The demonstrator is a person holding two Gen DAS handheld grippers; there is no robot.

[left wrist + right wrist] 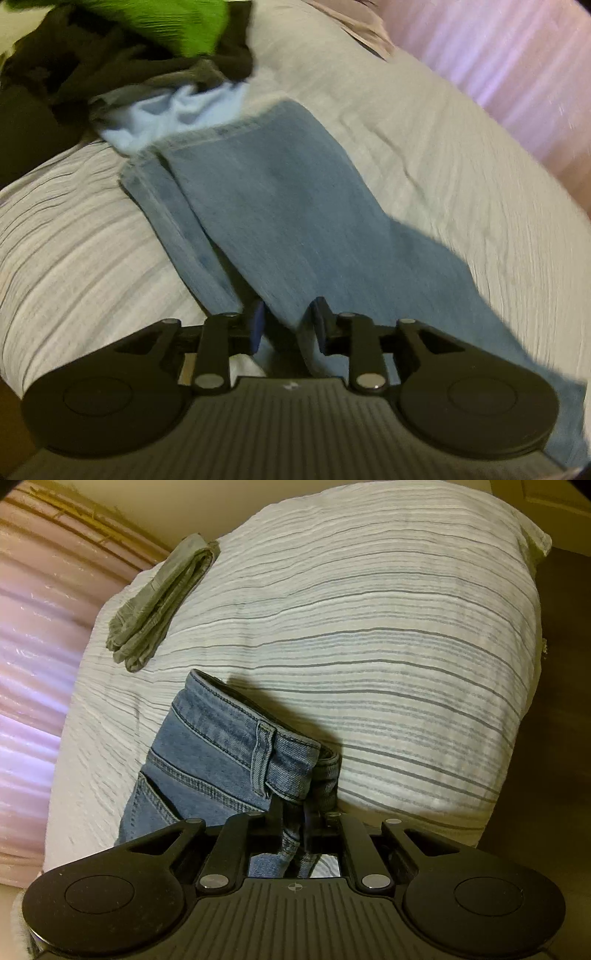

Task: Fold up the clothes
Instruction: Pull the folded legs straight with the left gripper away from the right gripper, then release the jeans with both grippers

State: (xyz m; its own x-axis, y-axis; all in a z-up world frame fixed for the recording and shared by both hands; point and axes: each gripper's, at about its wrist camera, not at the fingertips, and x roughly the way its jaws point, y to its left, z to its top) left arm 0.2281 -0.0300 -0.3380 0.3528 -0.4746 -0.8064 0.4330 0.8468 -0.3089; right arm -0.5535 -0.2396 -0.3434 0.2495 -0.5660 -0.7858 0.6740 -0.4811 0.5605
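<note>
Denim fills the left wrist view: the left gripper (287,325) points low along the bed (424,155), its fingers (257,325) pinching a fold of the jeans (280,206), whose legs stretch toward a blurred clothes pile (140,55). In the right wrist view the right gripper (293,825) tilts down, fingers clamped on the jeans' waistband (236,746), fingertips hidden by denim; a folded grey garment (162,598) lies well apart.

Dim, warm indoor light. Left wrist view smeared w/ motion blur; right wrist view sharp. Hard dark shadow across jeans (280,221) and bed (369,635). Curtain (517,74) glows pinkish. Fisheye bends edges, corners black.
</note>
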